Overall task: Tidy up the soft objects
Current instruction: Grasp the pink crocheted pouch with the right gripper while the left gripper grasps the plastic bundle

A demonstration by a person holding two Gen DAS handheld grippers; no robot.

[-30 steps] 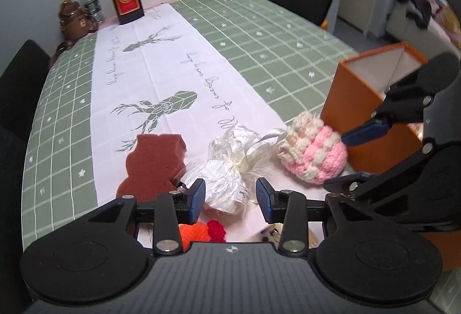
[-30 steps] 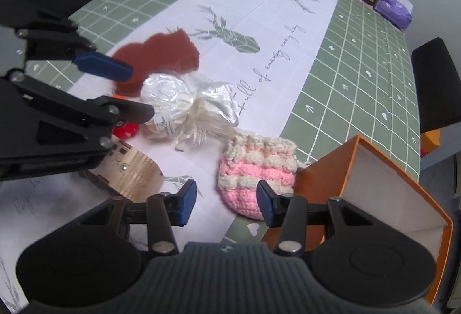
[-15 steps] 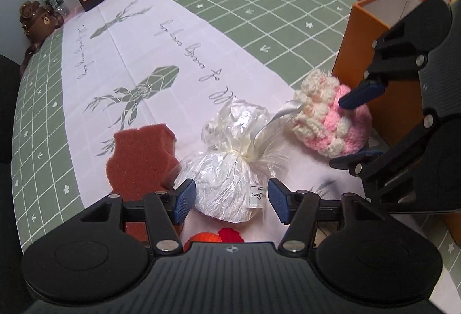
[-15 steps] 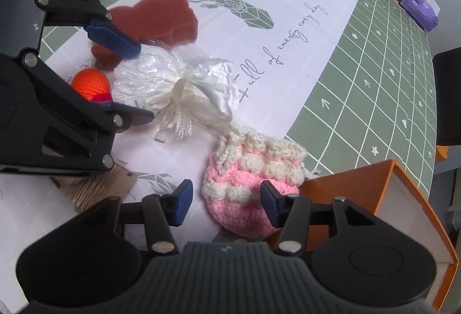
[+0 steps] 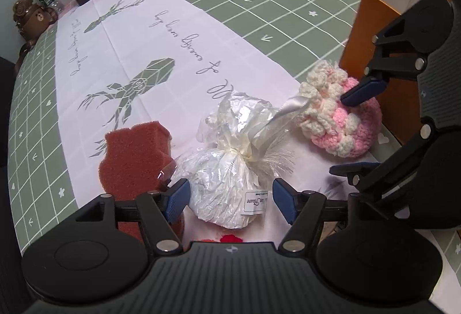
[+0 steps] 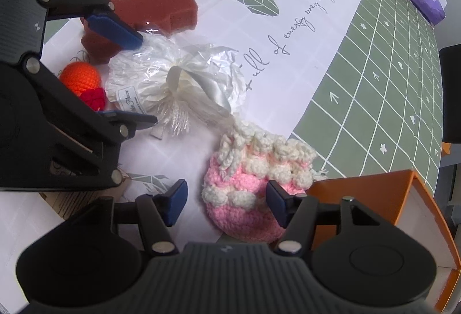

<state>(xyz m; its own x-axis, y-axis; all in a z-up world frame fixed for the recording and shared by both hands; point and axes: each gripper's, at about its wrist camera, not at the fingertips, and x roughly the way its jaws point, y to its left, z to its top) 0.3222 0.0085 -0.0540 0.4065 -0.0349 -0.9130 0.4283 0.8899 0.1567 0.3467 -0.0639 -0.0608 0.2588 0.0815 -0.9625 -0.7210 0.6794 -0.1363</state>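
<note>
Clear cellophane bag of white filling, ribbon-tied [image 5: 227, 184], on counter [image 5: 178, 34] w/ left gripper [image 5: 230, 200] wide around it, closer than 0.5 s ago. Pink-and-cream crocheted pouch [image 6: 253, 193] beside orange open box [image 6: 403, 216]; right gripper [image 6: 224, 206], jaws wide, now straddles it. Reddish-brown sponge [image 5: 135, 158] and orange crocheted ball [image 6: 80, 77] adjacent to bag.
</note>
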